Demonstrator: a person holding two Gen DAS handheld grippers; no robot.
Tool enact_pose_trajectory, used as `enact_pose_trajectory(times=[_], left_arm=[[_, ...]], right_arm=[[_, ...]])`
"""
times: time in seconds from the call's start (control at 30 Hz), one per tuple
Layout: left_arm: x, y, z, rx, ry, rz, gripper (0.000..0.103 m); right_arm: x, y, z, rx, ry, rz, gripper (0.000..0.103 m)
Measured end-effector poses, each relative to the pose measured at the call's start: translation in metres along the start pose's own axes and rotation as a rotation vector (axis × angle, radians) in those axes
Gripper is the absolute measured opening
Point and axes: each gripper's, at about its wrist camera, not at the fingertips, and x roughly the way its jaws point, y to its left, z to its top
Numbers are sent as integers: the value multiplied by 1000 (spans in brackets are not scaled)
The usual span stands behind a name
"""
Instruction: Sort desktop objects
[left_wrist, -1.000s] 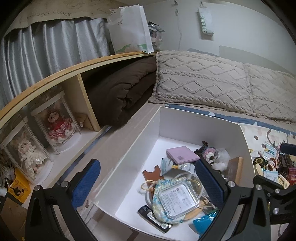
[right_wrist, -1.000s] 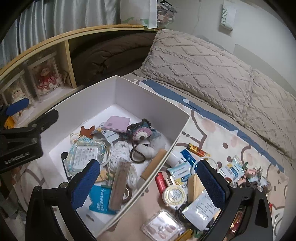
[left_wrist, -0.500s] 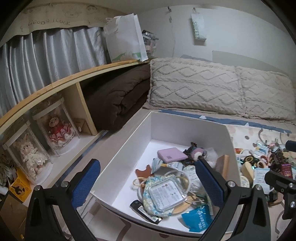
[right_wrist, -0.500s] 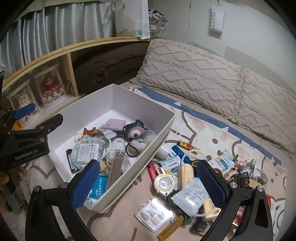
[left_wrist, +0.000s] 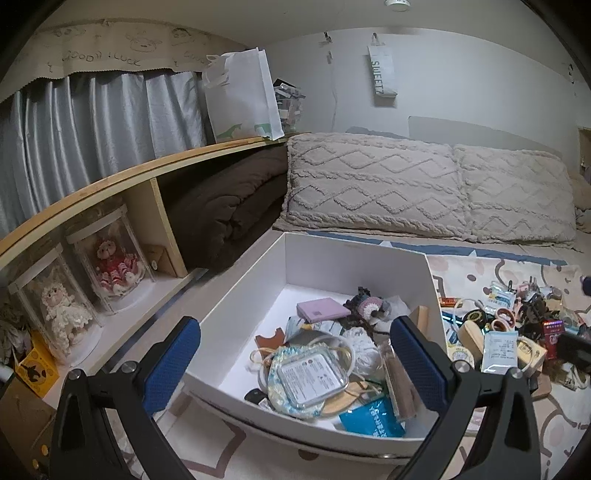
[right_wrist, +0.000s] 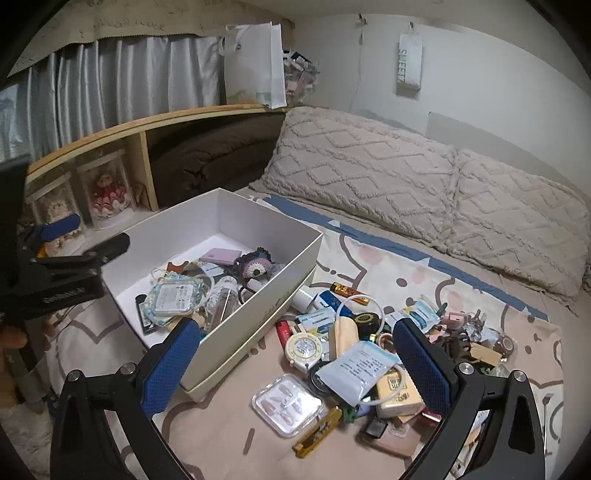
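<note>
A white cardboard box (left_wrist: 354, 251) lies on the bed and holds several small items, among them a pink case (left_wrist: 322, 310) and a clear packet (left_wrist: 314, 373). My left gripper (left_wrist: 295, 363) hovers open over the box's near end, holding nothing. To the right of the box (right_wrist: 258, 221) a loose pile covers the sheet, including a round white tin (right_wrist: 304, 347), a white sachet (right_wrist: 360, 369) and a clear nail case (right_wrist: 288, 404). Above this pile my right gripper (right_wrist: 295, 365) stands open and empty. The left gripper (right_wrist: 88, 238) shows at the left edge of the right wrist view.
Two knitted beige pillows (left_wrist: 424, 184) lie against the wall behind the box. A wooden shelf (left_wrist: 155, 195) on the left holds dolls in clear cases (left_wrist: 110, 262) and a brown blanket (left_wrist: 229, 206). A white bag (left_wrist: 243, 96) stands on the shelf's top.
Both grippers have drawn back and risen, so the box and pile look smaller and farther. The right gripper now sits over the pile instead of the box's edge. Nothing was picked up.
</note>
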Motion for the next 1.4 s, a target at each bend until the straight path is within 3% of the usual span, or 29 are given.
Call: enact_pose_trajectory(times=[0.83, 1.4], left_arm=[[-62, -52, -39, 55, -89, -196, 103], [-79, -74, -76, 116, -92, -239, 103]], right_arm=[[-54, -48, -74, 104, -92, -46, 103], [-51, -53, -97, 126, -106, -22, 103]])
